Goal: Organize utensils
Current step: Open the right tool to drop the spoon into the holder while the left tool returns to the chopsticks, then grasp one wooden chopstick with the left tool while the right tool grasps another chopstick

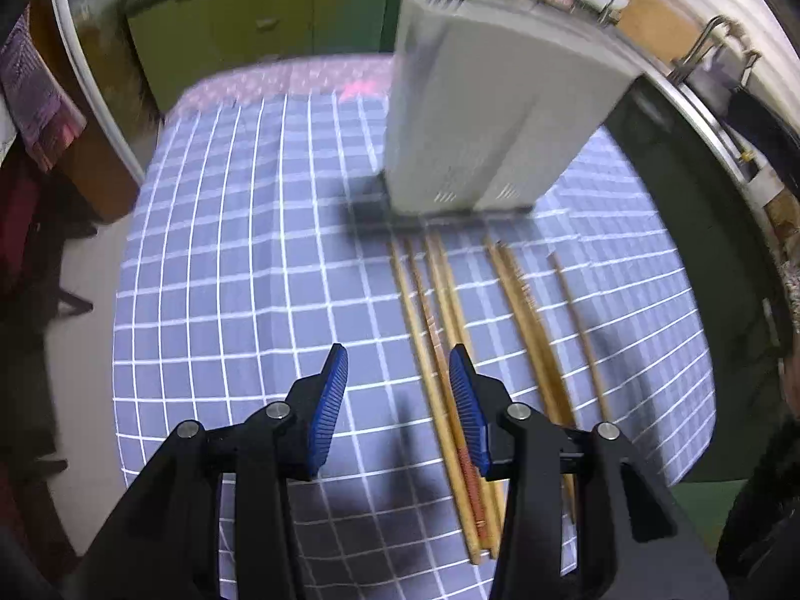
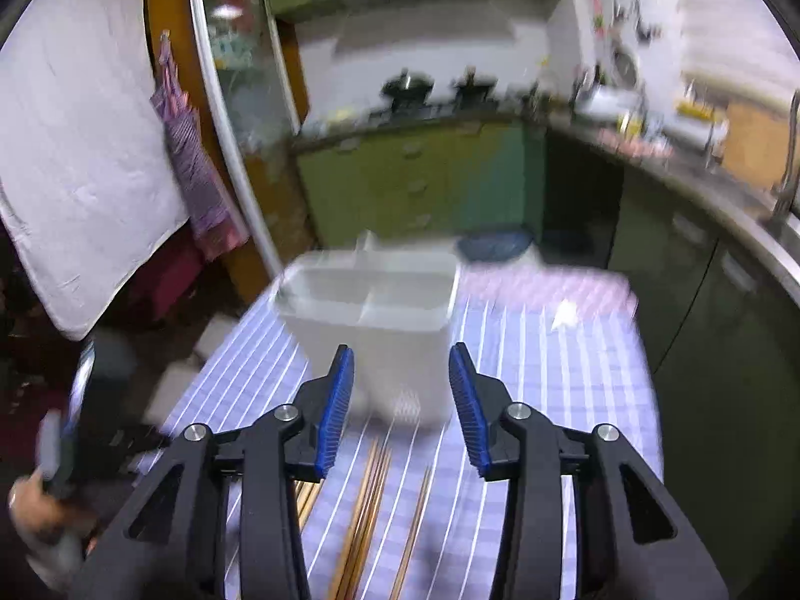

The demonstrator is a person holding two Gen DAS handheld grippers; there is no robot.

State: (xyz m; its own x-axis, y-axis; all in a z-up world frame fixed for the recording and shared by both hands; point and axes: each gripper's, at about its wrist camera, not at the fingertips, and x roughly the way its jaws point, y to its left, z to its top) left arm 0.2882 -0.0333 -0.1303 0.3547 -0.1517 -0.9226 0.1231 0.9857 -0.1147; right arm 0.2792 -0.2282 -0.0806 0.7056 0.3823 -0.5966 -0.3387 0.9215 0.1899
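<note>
Several wooden chopsticks [image 1: 430, 310] lie side by side on the blue checked tablecloth [image 1: 240, 250], their far ends just short of a tall white utensil holder [image 1: 480, 115]. My left gripper [image 1: 398, 350] hangs open above their near ends; the leftmost sticks run under its right finger, and nothing is gripped. In the right wrist view the holder [image 2: 380, 310] shows a divided, open top and stands beyond my right gripper [image 2: 401, 347], which is open and holds nothing. Chopsticks [image 2: 370, 500] lie below and between its fingers on the cloth [image 2: 550, 375].
Green cabinets [image 2: 415, 175] and a stove counter stand behind the table. A dark counter with a sink [image 2: 780, 210] runs along the right. A person's hand [image 2: 30, 500] shows at the lower left. A white cloth [image 2: 75, 150] and a purple umbrella [image 2: 190, 160] hang at the left.
</note>
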